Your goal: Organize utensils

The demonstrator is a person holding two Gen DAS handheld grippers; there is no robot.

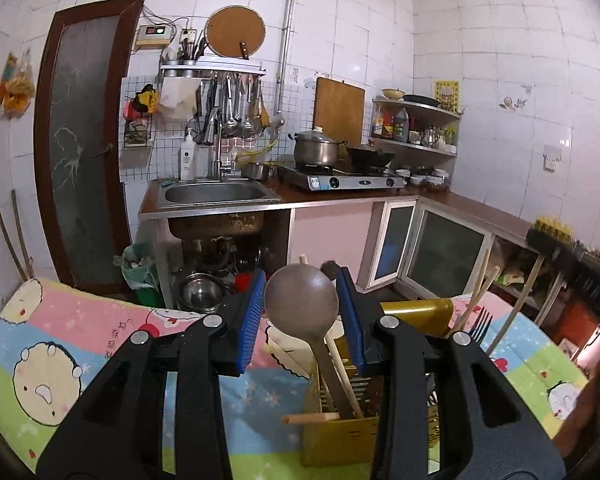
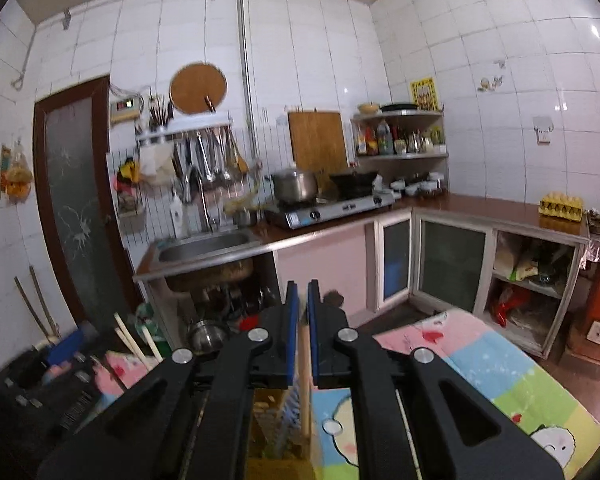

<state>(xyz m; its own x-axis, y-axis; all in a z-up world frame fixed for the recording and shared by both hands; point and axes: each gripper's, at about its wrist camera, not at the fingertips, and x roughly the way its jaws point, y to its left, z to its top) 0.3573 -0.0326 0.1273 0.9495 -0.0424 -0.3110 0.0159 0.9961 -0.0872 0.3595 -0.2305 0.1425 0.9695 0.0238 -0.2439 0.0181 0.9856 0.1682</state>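
The left gripper point(image 1: 302, 312), nearest the camera, is framing the round bowl of a dark metal ladle point(image 1: 302, 304) between its ribbed blue pads; the jaws are standing half wide and not pressing on it, so the ladle is probably resting on its own. Its handle is standing in a yellow slotted utensil holder point(image 1: 340, 436), which is keeping long tools upright on the soft cartoon-printed cloth point(image 1: 80, 340). Pale wooden chopsticks point(image 1: 476, 300) and a dark fork point(image 1: 480, 326) are standing in a farther compartment. The right gripper point(image 2: 303, 332) is squeezing narrowly on a thin wooden stick point(image 2: 305, 392), likely a chopstick, above the holder.
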